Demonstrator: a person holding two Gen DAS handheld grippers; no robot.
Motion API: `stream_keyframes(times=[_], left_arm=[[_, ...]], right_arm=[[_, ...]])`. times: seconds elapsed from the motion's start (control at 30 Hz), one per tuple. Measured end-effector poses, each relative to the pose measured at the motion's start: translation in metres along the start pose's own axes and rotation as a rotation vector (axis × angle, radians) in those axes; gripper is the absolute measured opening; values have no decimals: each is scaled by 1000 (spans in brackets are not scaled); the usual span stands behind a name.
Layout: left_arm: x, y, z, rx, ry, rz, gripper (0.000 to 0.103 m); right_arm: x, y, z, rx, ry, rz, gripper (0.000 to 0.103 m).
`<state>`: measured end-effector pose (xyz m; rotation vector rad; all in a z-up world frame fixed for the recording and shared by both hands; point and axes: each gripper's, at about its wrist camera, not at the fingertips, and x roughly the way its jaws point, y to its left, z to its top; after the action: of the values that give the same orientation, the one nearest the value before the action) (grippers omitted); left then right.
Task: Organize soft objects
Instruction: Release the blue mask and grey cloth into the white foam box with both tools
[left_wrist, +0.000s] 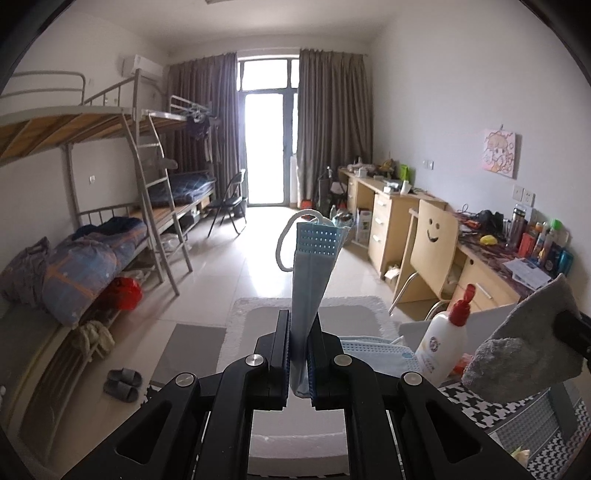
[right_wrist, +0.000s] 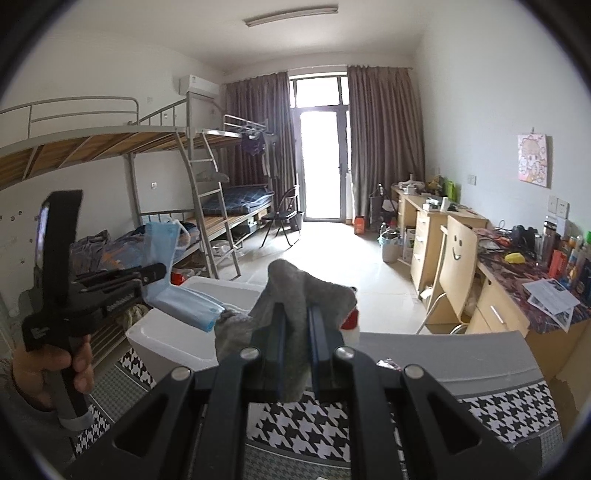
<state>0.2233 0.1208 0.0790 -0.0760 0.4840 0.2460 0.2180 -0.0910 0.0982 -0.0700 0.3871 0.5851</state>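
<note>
My left gripper (left_wrist: 300, 325) is shut on a folded blue face mask (left_wrist: 314, 273) that stands upright above the jaws, its white ear loop (left_wrist: 282, 243) hanging left. It also shows in the right wrist view (right_wrist: 157, 275), with the mask (right_wrist: 162, 243) held above a white bin (right_wrist: 177, 332). My right gripper (right_wrist: 295, 314) is shut on a grey sock (right_wrist: 295, 288), held up in the air; the sock also shows in the left wrist view (left_wrist: 517, 354) at the right edge. More blue masks (left_wrist: 380, 354) lie below beside a white lotion bottle (left_wrist: 447, 343).
A black-and-white houndstooth cloth (right_wrist: 303, 424) covers the table below. A grey bin (right_wrist: 461, 354) stands at the right. Bunk beds (left_wrist: 110, 221) line the left wall, desks (left_wrist: 399, 210) and a smiley chair (left_wrist: 432, 247) the right. Slippers (left_wrist: 122, 384) lie on the floor.
</note>
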Motion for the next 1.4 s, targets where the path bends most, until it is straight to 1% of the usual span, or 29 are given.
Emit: stream_keyframes(times=[0.23, 0.4, 0.5, 0.57, 0.6, 0.63, 0.67, 0.7, 0.73, 0.8, 0.83, 0.93, 1.0, 1.07, 1.13, 1.23, 1.33, 1.4], left_arm=[[16, 4, -4, 10, 55, 3, 8], [29, 8, -7, 9, 93, 12, 8], [36, 14, -11, 6, 118, 5, 9], [39, 17, -12, 1, 134, 12, 16], [40, 19, -13, -7, 143, 16, 29], [39, 21, -13, -16, 142, 21, 48], [39, 22, -13, -20, 139, 26, 59], [37, 24, -14, -25, 131, 30, 72], [35, 26, -14, -27, 120, 34, 75], [32, 28, -14, -29, 114, 35, 77], [31, 29, -14, -33, 112, 39, 82], [27, 37, -16, -55, 94, 56, 92], [22, 39, -17, -62, 87, 59, 97], [19, 40, -17, -54, 86, 47, 97], [14, 42, -17, -47, 74, 61, 97], [7, 48, -16, -63, 64, 57, 98], [-2, 52, -16, -65, 36, 88, 98], [-7, 56, -17, -76, 26, 91, 100]], right_arm=[[17, 6, 7, -9, 15, 26, 14], [23, 8, 8, -12, 14, 20, 14], [26, 9, 9, -8, 23, 26, 14], [29, 10, 10, -5, 27, 25, 14], [29, 11, 10, -5, 28, 26, 14], [30, 12, 11, -5, 28, 27, 14], [31, 12, 11, -6, 28, 28, 14], [32, 13, 12, -8, 28, 30, 14], [33, 15, 12, -9, 28, 31, 14], [35, 18, 11, -13, 30, 35, 14], [36, 20, 12, -15, 32, 37, 14], [44, 25, 12, -21, 44, 45, 14], [48, 31, 13, -23, 52, 53, 14], [53, 35, 13, -28, 63, 64, 14], [56, 40, 14, -40, 70, 67, 14], [61, 46, 15, -41, 79, 82, 14], [64, 49, 16, -44, 81, 94, 14], [68, 54, 16, -53, 87, 94, 14]])
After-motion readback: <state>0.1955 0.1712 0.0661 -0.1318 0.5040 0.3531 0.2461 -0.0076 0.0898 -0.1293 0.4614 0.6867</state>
